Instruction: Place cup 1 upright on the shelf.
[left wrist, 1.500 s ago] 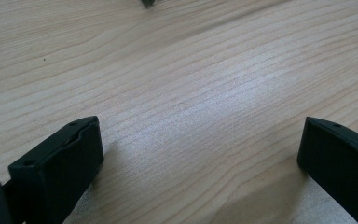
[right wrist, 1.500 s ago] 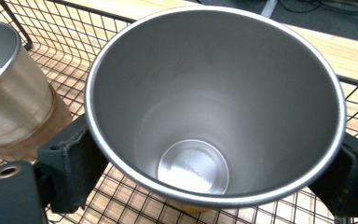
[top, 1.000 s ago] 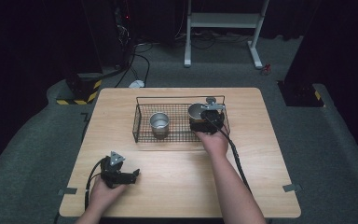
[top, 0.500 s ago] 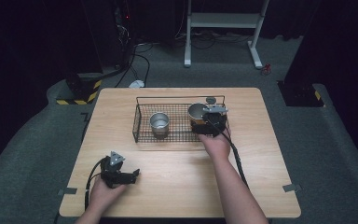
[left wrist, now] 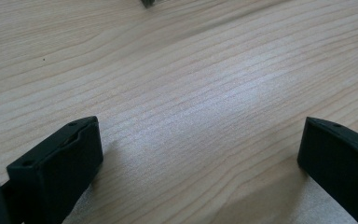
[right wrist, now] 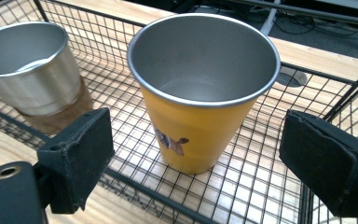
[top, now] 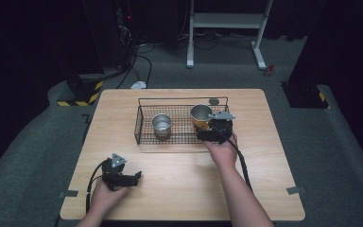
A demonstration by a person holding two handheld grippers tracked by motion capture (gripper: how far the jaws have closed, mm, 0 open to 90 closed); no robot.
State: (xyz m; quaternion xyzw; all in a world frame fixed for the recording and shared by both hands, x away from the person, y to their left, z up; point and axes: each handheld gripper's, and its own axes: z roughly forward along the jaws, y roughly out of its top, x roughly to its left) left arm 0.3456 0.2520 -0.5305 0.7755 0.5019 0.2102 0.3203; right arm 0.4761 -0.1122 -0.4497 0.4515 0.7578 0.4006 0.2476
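Note:
A black wire basket (top: 144, 135) stands on the middle of the wooden table (top: 264, 156). In it a yellow cup (top: 201, 115) with a steel inside stands upright at the right. A silver cup (top: 161, 125) stands upright to its left. My right gripper (top: 215, 128) is at the basket's near right edge, open. In the right gripper view the yellow cup (right wrist: 200, 121) stands between and beyond the two jaws without touching them, and the silver cup (right wrist: 28, 77) is at the left. My left gripper (top: 123, 176) rests open at the table's near left, over bare wood (left wrist: 191, 93).
A small grey disc (top: 213, 101) lies in the tabletop just behind the basket. The basket's wire wall (right wrist: 335, 100) rises close to my right jaw. Dark floor, cables and a white stand frame (top: 227, 21) lie beyond the table.
My right gripper has drawn back towards the person, from beside the yellow cup to the basket's near edge. The yellow cup stays upright in place. The left gripper has not moved.

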